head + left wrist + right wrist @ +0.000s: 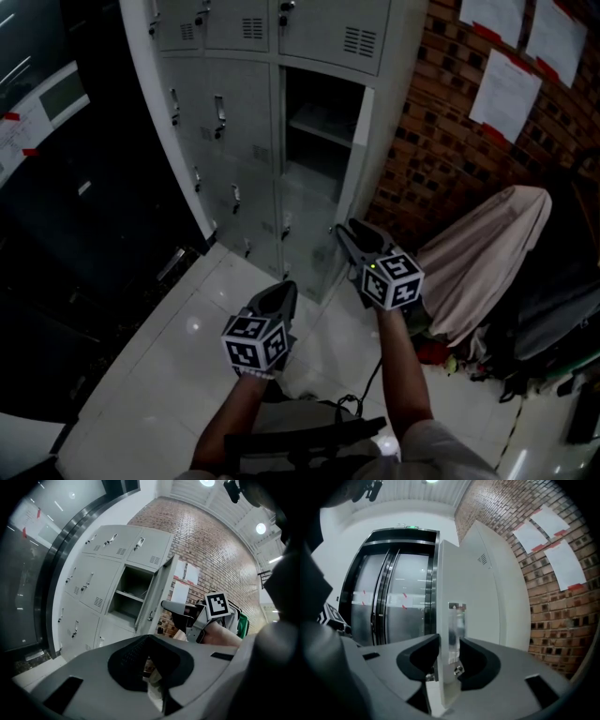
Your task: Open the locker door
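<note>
At locker door [474, 597] edge: right gripper [449, 654] jaws apart astride metal handle [456, 620]; left gripper [149, 644] closed, empty.

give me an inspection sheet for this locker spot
surface: pale glossy tiled floor
job's things: locker bank; one door stands wide open, shelf inside looks bare
clutter: cloth-draped heap right of the lockers
grippers: right gripper tongs straddle the door's edge, grip unclear; left gripper tongs together, empty, off the lockers
cables: thin black cable on the floor
surroundings: brick wall with papers; glass doors beside the lockers
</note>
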